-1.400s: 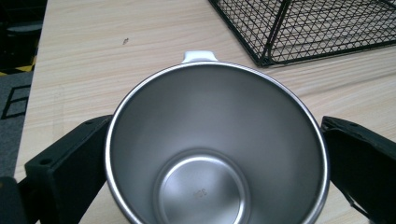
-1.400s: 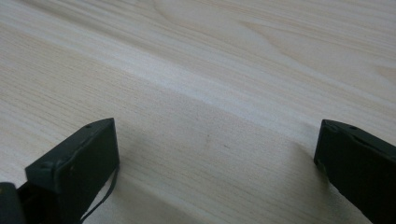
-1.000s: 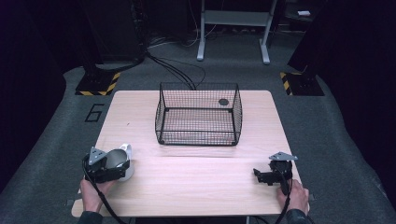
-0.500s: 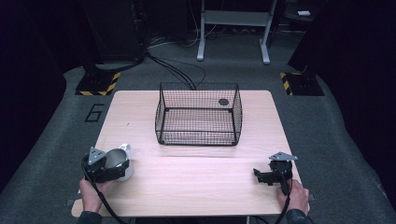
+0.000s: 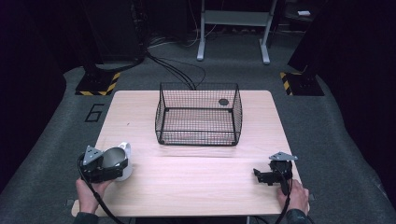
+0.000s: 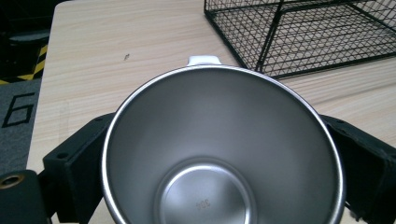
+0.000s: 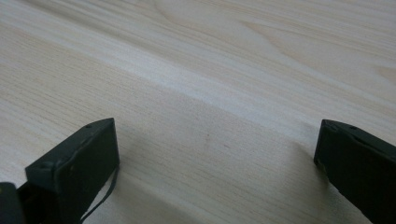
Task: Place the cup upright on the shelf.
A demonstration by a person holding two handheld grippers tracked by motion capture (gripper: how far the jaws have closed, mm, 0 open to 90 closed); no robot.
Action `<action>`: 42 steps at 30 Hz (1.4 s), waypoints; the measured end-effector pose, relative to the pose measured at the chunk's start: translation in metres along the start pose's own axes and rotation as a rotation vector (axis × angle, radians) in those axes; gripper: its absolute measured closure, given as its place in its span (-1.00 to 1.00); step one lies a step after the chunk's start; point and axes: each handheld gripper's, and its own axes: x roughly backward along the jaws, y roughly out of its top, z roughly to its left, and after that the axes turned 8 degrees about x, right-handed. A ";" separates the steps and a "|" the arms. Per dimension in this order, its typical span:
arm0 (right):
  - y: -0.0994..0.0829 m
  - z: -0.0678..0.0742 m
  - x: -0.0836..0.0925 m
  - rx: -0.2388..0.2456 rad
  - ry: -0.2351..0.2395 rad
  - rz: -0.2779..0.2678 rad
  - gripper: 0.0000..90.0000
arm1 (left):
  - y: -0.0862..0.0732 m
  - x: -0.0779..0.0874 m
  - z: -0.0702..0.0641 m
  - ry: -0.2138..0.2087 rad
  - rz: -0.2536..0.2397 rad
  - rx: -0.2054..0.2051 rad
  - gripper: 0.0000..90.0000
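Nothing much has shifted since a second ago: the left gripper (image 5: 109, 164) still pinches the steel cup (image 6: 223, 149) at the table's (image 5: 196, 182) near left corner, the right gripper (image 5: 267, 176) rests spread and empty, so carrying the cup to the wire basket (image 5: 198, 114) looks wholly undone.

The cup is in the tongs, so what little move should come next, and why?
Probably lift the cup a little off the table and start toward the basket. The left tongs sit on both sides of the cup, its mouth facing the camera, and the basket stands ahead with its top open. The right tongs are open, holding nothing.
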 end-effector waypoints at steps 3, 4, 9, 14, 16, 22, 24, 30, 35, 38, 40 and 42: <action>0.000 0.000 0.000 0.000 0.000 -0.001 -1.00 | 0.003 0.002 -0.004 -0.010 0.007 -0.015 -0.87; 0.000 0.000 0.000 0.000 0.000 -0.005 -1.00 | 0.003 0.002 -0.005 -0.014 0.003 -0.018 -0.87; 0.000 0.000 0.000 0.001 0.001 0.000 -1.00 | 0.006 0.004 -0.011 -0.026 0.002 -0.036 -0.87; 0.000 0.000 0.000 0.001 0.001 0.000 -1.00 | 0.008 0.003 -0.018 -0.044 0.008 -0.055 -0.87; 0.000 0.000 0.000 0.001 0.001 0.000 -1.00 | 0.009 0.001 -0.021 -0.051 0.011 -0.062 -0.87; 0.000 0.000 0.000 0.001 0.001 0.000 -1.00 | 0.011 -0.003 -0.030 -0.073 0.020 -0.082 -0.87; 0.000 0.000 0.000 0.001 0.001 0.000 -1.00 | 0.012 -0.005 -0.033 -0.081 0.024 -0.089 -0.87; 0.000 0.000 0.000 0.001 0.001 0.000 -1.00 | 0.015 -0.008 -0.042 -0.096 0.030 -0.120 -0.87; 0.000 0.000 0.000 0.001 0.001 0.000 -1.00 | 0.017 -0.011 -0.047 -0.106 0.030 -0.126 -0.87; 0.000 0.000 0.000 0.001 0.001 0.000 -1.00 | 0.019 -0.012 -0.050 -0.114 0.028 -0.129 -0.87; 0.000 0.000 0.000 0.001 0.001 0.000 -1.00 | 0.020 -0.013 -0.052 -0.123 0.024 -0.131 -0.87; 0.000 0.000 0.000 0.001 0.001 0.000 -1.00 | 0.021 -0.015 -0.055 -0.127 0.022 -0.129 -0.87</action>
